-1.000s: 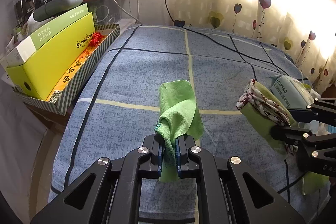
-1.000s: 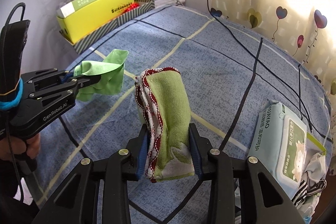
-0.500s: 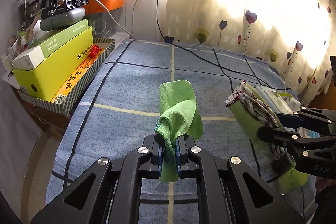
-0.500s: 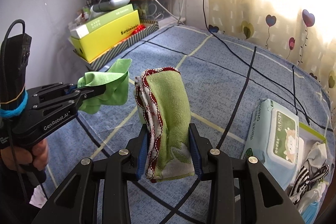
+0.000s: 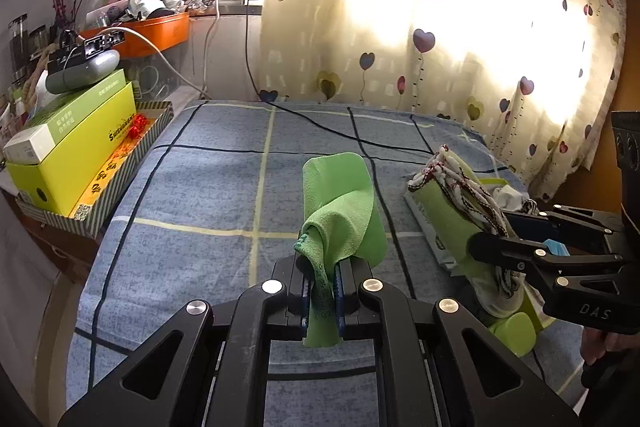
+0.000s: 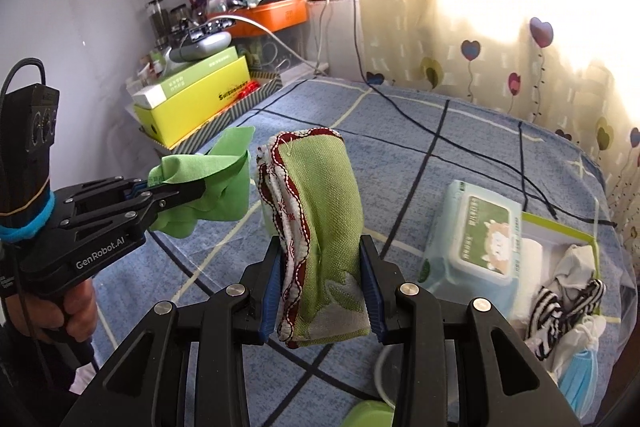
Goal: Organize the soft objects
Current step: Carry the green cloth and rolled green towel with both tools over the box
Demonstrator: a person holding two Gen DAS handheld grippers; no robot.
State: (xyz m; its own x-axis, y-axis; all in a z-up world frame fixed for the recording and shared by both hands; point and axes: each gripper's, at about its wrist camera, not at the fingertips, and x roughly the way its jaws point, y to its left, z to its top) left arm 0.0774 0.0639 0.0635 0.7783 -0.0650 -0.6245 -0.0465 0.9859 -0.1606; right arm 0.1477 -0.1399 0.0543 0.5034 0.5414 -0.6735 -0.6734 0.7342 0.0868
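Note:
My left gripper (image 5: 322, 281) is shut on a bright green microfibre cloth (image 5: 340, 215) and holds it above the blue checked bedspread (image 5: 208, 195). The cloth (image 6: 204, 179) and the left gripper (image 6: 176, 193) also show at the left of the right wrist view. My right gripper (image 6: 322, 287) is shut on a folded olive-green towel with red and white trim (image 6: 320, 227), held upright in the air. That towel (image 5: 452, 211) and the right gripper (image 5: 516, 235) show at the right of the left wrist view.
A wet-wipes pack (image 6: 476, 231), a striped sock (image 6: 560, 307) and a blue face mask (image 6: 580, 383) lie by a green-rimmed tray (image 6: 560, 227) at the right. Yellow boxes (image 5: 72, 143) in a striped tray stand left of the bed. A black cable (image 6: 440, 131) crosses the bedspread.
Both grippers have risen and tilted up with their cloths still gripped, so more curtain and window show. The two grippers keep the same spacing.

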